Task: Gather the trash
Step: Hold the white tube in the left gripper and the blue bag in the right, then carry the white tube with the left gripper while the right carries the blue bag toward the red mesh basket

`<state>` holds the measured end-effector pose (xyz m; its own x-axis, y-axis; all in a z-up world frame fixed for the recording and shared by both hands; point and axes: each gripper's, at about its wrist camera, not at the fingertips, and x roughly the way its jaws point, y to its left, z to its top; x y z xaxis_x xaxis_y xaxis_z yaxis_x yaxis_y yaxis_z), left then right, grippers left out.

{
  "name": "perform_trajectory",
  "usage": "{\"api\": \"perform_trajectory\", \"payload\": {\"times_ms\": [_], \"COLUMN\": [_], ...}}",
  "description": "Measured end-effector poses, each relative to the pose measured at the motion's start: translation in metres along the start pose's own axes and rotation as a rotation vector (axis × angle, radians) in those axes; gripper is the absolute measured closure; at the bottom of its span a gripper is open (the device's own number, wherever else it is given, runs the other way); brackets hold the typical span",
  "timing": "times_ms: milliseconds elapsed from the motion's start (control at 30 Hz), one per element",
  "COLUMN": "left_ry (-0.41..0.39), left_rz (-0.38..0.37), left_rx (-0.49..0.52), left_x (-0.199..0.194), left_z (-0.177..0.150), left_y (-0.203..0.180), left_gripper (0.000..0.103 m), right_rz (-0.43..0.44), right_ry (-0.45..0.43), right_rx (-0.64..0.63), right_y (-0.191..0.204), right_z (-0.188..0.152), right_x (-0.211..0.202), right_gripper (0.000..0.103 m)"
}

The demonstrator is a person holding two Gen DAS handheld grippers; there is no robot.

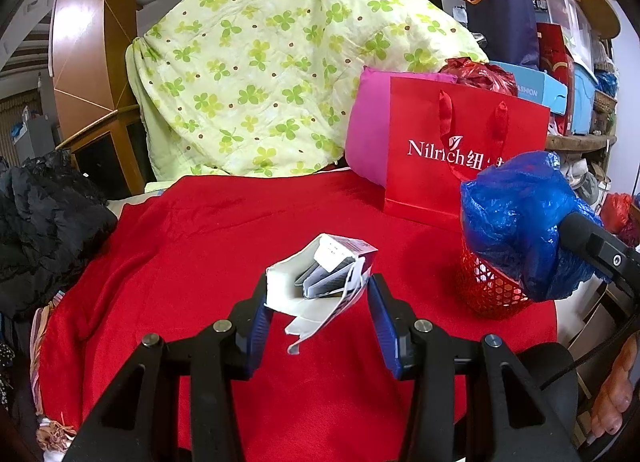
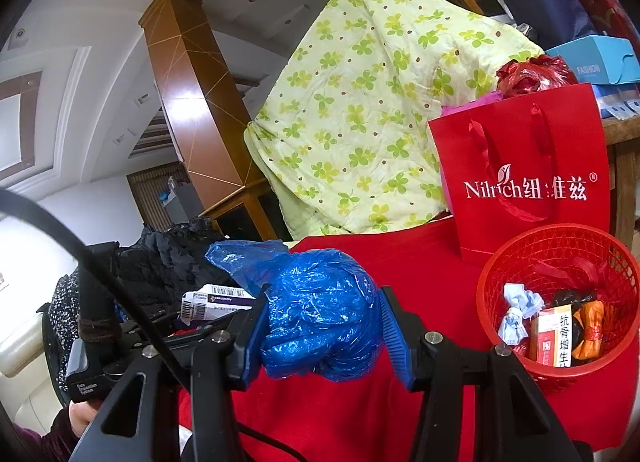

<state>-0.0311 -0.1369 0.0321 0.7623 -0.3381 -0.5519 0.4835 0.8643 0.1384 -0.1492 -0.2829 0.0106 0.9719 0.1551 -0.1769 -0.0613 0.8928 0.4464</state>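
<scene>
My left gripper (image 1: 318, 298) is shut on a torn white medicine carton (image 1: 320, 278), held just above the red tablecloth (image 1: 208, 230). My right gripper (image 2: 320, 318) is shut on a crumpled blue plastic bag (image 2: 320, 310); the bag also shows in the left wrist view (image 1: 520, 218), in front of the red mesh basket (image 1: 488, 290). In the right wrist view the basket (image 2: 492, 274) stands to the right of the bag and holds a red-and-white medicine box (image 2: 550, 338), an orange wrapper (image 2: 590, 328) and crumpled pale paper (image 2: 516, 312). The carton shows at the left there (image 2: 216, 300).
A red Nilrich paper bag (image 1: 464, 154) stands behind the basket, with a pink cushion (image 1: 366, 130) beside it. A green clover quilt (image 1: 260, 62) is piled at the back. Black clothing (image 1: 44, 222) lies at the table's left edge. Cluttered shelves (image 1: 560, 42) stand at the right.
</scene>
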Motion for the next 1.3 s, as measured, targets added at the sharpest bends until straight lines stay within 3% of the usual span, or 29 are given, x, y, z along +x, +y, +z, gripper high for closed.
{"api": "perform_trajectory", "payload": {"times_ms": [1300], "left_ry": [0.035], "left_rz": [-0.015], "left_rx": [0.018], "left_x": [0.011], "left_z": [-0.008], "left_y": [-0.011], "left_gripper": [0.054], "right_rz": [-0.017], "right_ry": [0.006], "right_rx": [0.043], "right_y": [-0.01], "right_z": [-0.017], "right_x": [-0.004], "right_gripper": [0.049]}}
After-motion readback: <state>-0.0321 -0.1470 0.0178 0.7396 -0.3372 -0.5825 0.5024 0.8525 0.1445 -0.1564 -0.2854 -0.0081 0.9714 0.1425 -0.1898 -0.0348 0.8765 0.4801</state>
